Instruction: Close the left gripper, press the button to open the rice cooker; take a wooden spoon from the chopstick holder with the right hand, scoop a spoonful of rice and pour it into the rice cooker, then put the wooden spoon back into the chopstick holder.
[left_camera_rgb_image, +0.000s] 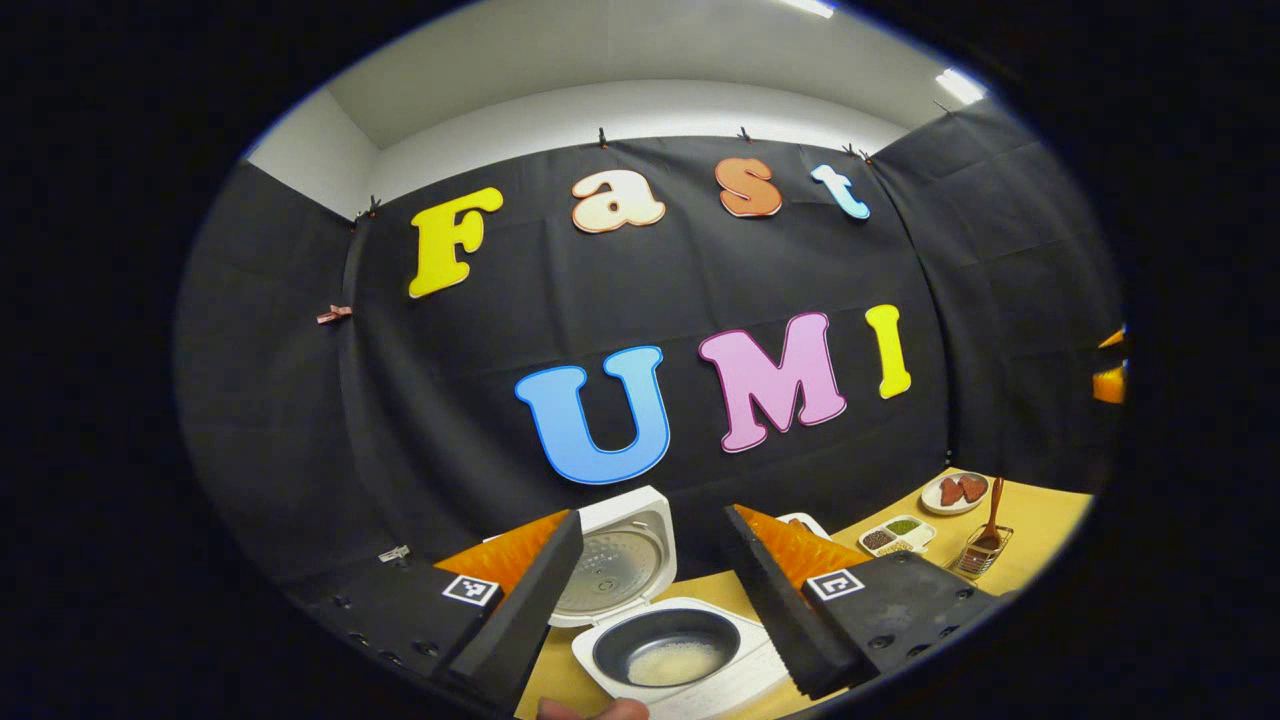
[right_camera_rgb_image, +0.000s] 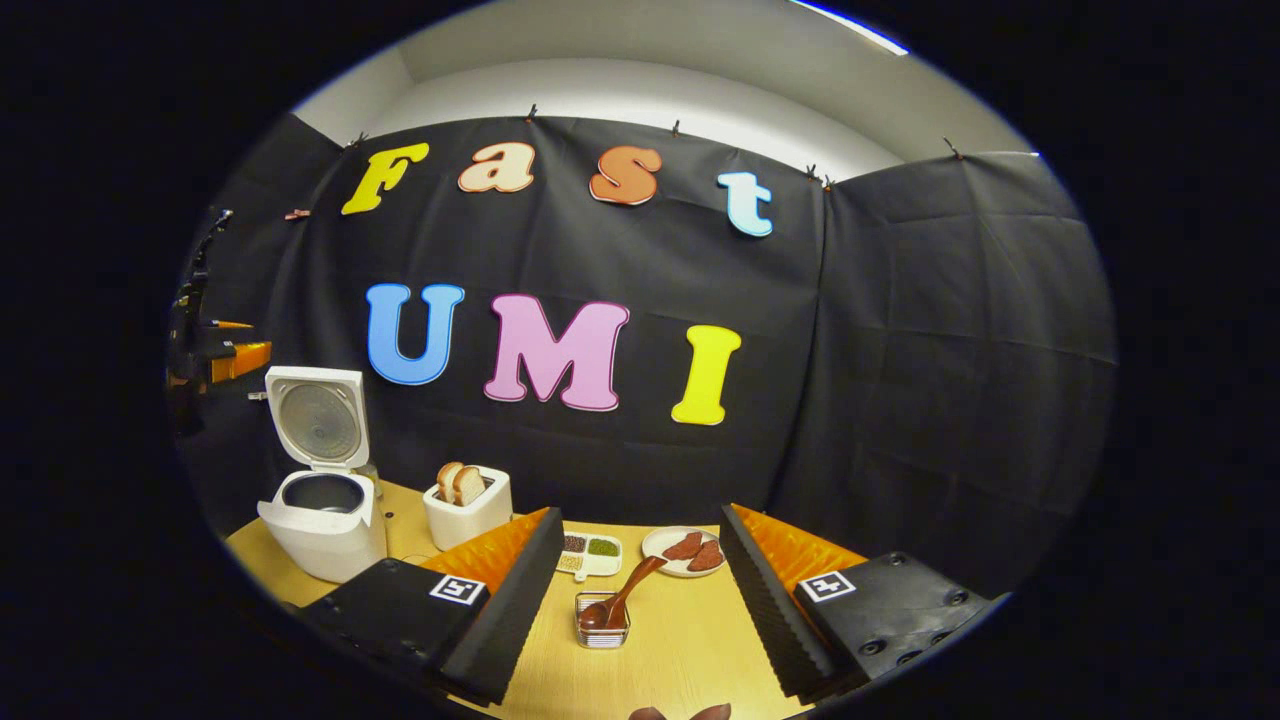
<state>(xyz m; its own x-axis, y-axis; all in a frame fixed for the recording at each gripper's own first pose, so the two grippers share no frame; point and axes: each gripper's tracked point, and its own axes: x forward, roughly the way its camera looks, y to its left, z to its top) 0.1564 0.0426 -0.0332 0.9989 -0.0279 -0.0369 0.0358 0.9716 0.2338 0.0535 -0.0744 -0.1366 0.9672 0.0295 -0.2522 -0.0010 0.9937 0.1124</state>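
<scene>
Two claws hang above the yellow counter (right_camera_rgb_image: 690, 630), both spread wide with nothing between their fingers. In the left gripper view we see the left claw (left_camera_rgb_image: 650, 590) over the rice cooker (left_camera_rgb_image: 700, 665), which sits at six o'clock with its lid (left_camera_rgb_image: 620, 560) tipped up and a little rice (left_camera_rgb_image: 672, 662) lying in the dark pot. In the right gripper view the right claw (right_camera_rgb_image: 640, 600) frames the chopstick holder (right_camera_rgb_image: 602, 632) at six o'clock, the wooden spoon (right_camera_rgb_image: 625, 593) leaning in it, handle toward one o'clock. We find the toaster (right_camera_rgb_image: 468, 515) at nine o'clock, the divided grain tray (right_camera_rgb_image: 590, 553) just behind the holder, and a small plate (right_camera_rgb_image: 690, 552) at one o'clock.
</scene>
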